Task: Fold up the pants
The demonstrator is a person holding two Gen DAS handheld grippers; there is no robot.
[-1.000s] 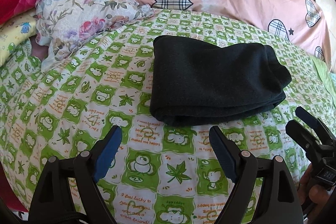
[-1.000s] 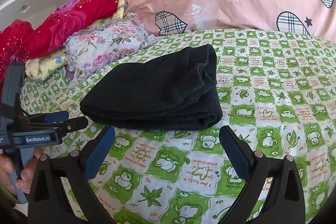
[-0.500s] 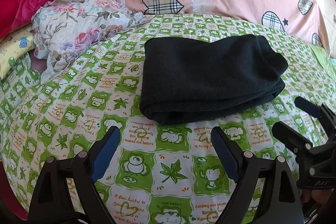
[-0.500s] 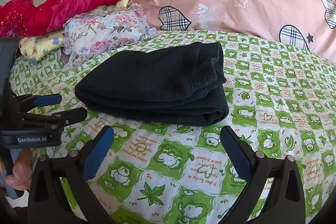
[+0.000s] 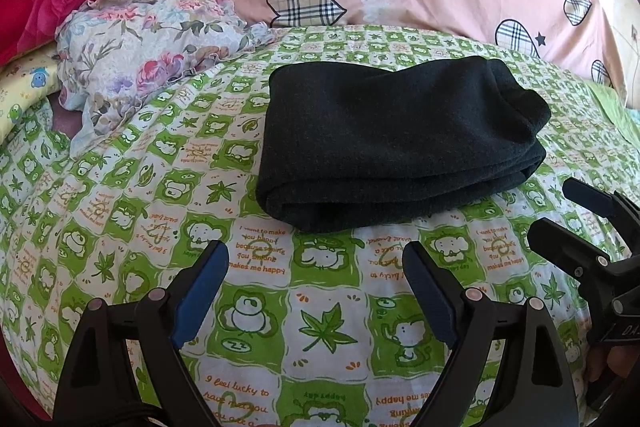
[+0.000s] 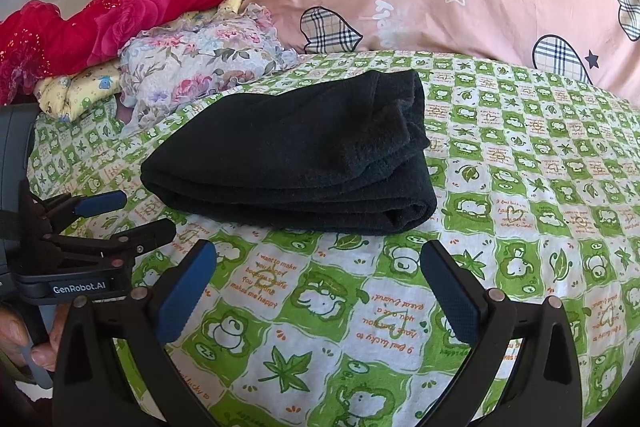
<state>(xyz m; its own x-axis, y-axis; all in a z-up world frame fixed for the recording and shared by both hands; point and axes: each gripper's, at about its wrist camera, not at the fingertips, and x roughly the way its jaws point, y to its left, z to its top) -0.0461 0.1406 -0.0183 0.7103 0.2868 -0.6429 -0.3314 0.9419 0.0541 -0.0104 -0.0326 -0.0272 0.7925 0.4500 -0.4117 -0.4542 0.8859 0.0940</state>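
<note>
Now the dark pants lie folded on the bed. My left tool and right tool hover open, empty; I'd withdraw without snagging cloth.

Both wrist views are aimed low across the bed toward the headboard pillows; the folded pants are shared, near.

The black pants lie folded into a thick, compact rectangle, flat on the bed.
</note>
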